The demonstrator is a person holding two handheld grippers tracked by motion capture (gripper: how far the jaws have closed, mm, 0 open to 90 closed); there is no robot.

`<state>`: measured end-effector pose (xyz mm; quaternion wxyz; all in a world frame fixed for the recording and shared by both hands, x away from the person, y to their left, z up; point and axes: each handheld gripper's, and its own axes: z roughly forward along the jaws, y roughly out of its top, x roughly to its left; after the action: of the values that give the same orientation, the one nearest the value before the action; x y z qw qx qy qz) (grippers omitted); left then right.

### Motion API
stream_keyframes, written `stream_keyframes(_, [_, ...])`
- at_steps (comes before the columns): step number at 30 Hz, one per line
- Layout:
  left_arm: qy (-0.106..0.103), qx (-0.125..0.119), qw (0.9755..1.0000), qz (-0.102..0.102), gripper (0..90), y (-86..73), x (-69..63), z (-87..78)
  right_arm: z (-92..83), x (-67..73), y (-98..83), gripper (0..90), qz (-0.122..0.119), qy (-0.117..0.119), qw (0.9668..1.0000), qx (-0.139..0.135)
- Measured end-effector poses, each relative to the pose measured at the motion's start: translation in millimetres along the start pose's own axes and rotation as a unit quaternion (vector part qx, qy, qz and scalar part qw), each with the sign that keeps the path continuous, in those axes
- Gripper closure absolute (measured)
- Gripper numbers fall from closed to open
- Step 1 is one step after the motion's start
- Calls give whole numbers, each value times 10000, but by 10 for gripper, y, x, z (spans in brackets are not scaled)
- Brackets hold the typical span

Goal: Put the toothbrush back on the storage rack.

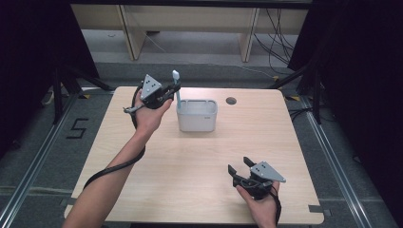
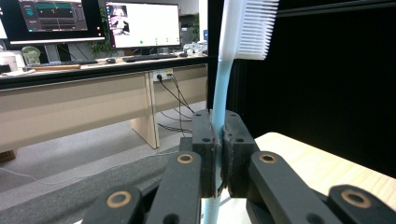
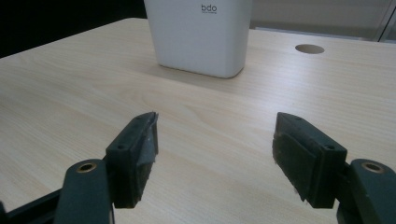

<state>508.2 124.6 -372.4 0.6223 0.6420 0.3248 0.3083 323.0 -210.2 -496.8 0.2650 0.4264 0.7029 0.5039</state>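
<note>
Left gripper (image 1: pixel 167 91) pinches a toothbrush (image 1: pixel 177 85) upright between its fingers, at the white holder's (image 1: pixel 197 115) left rim near the tabletop's far edge; likely mid-placement or removal. Right gripper (image 1: pixel 241 166) idle, fingers spread, near edge.

A pale wood-grain finish, smooth and matt, is seen on the table (image 1: pixel 199 156). The white container (image 1: pixel 196 115) looks to be of smooth plastic with a faint sheen (small dark lettering is printed on one wall). The toothbrush (image 2: pixel 224 88) appears to be light blue, slightly translucent plastic with white bristles. The black jaws of the right gripper (image 3: pixel 215 154) look like matt plastic.
</note>
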Motion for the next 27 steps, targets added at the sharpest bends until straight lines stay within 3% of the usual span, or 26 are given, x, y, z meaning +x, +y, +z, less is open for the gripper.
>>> stream_keyframes(5, [23,47,10000,-28,850,-38,16,26,3,3,-2,322,53,35,10000,17])
stream_keyframes(11, [42,96,9999,14,850,-78,8,53,-1,-13,-1,321,-102,-9,9999,19])
stream_keyframes(21, [39,268,9996,15,849,-136,-10,81,2,-18,-6,321,-111,-11,9999,-14])
stream_keyframes(22, [43,290,9996,3,849,-145,-13,84,-5,2,-8,321,56,5,10000,54])
stream_keyframes(23, [42,311,9995,-7,849,-152,-15,87,2,-15,-6,321,-122,-15,9999,-12])
stream_keyframes(24, [42,342,9994,-7,849,-161,-15,88,1,-15,-5,321,-122,-9,9999,-4])
stream_keyframes(26, [49,363,9993,-1,849,-178,-17,93,-17,35,-8,321,228,-3,9997,116])
stream_keyframes(27, [49,384,9993,-2,849,-185,-17,95,-15,34,-10,321,217,-1,9997,109])
